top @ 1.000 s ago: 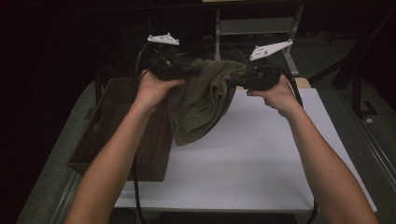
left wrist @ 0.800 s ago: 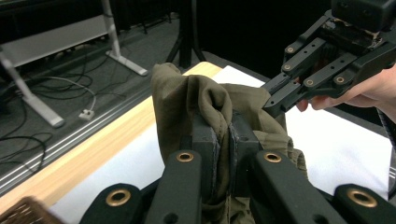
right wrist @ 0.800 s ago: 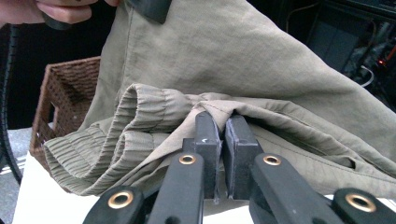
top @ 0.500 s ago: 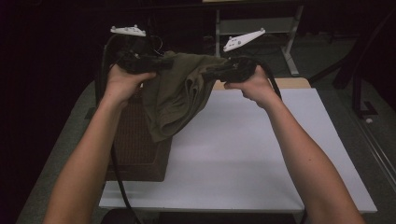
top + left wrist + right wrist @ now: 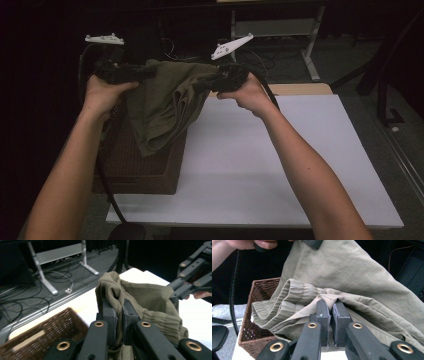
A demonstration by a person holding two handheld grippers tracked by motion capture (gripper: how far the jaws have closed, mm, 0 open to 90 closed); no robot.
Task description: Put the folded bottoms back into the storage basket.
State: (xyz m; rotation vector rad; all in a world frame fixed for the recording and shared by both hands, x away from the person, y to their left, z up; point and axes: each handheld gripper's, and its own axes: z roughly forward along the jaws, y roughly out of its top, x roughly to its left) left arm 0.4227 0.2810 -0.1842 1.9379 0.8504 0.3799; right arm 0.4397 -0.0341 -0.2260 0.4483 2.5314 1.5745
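An olive-green garment (image 5: 165,102) with ribbed cuffs hangs in the air between both grippers, above a brown wicker basket (image 5: 137,165) at the table's left edge. My left gripper (image 5: 147,71) is shut on the garment's left top edge; in the left gripper view the garment (image 5: 150,300) is bunched between the jaws of that gripper (image 5: 119,311). My right gripper (image 5: 202,84) is shut on the right top edge, and in the right gripper view the cloth (image 5: 352,272) folds over this gripper (image 5: 330,311). The basket (image 5: 257,332) lies below.
The white tabletop (image 5: 280,160) stretches right of the basket. Beyond the table's far edge, white desk legs (image 5: 310,50) and loose cables (image 5: 32,290) stand on a dark floor. A black cable (image 5: 105,185) trails from the left gripper down past the basket.
Both grippers have carried the garment leftward, from over the table's middle to above the basket. Both stay shut on it.
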